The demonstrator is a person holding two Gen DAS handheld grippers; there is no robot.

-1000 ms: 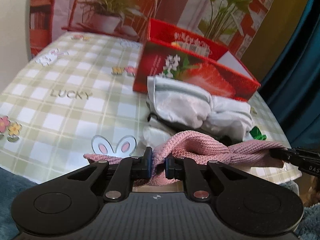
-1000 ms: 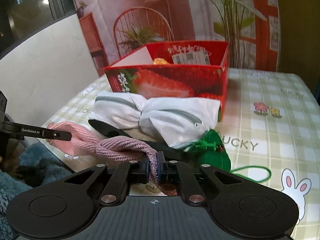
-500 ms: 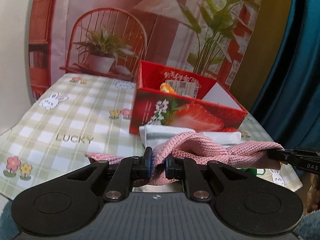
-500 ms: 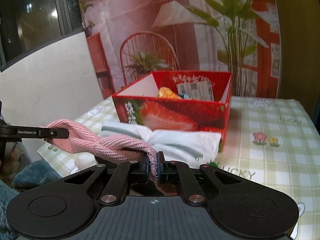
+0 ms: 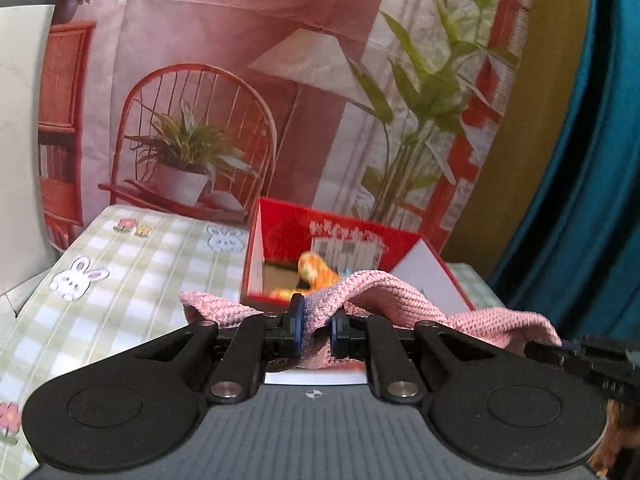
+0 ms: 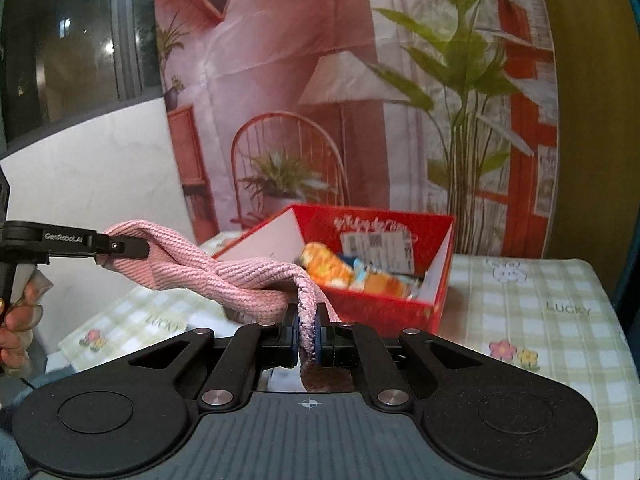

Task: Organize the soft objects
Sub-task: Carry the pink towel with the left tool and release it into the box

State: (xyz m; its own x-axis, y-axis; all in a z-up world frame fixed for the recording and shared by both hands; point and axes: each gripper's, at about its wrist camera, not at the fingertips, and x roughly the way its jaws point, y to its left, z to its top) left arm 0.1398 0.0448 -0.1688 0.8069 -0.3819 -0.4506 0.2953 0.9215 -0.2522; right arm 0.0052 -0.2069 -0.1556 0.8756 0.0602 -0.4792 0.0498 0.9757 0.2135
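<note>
A pink knitted cloth (image 5: 394, 300) hangs stretched and twisted between both grippers, held up in the air in front of the red strawberry box (image 5: 348, 240). My left gripper (image 5: 317, 330) is shut on one end of it. My right gripper (image 6: 307, 336) is shut on the other end of the pink cloth (image 6: 224, 276). The red box (image 6: 384, 308) stands open on the table and holds an orange soft item (image 6: 326, 266) and other packets. The left gripper's fingers (image 6: 80, 242) show at the left of the right wrist view.
The table has a green checked cloth (image 5: 132, 276) with bunny and flower prints (image 6: 560, 320). A printed backdrop with a chair and plants stands behind it. A blue curtain (image 5: 580, 200) hangs at the right.
Both grippers have lifted the pink cloth higher and carried it forward toward the red box. The white and green items on the table have dropped out of view below.
</note>
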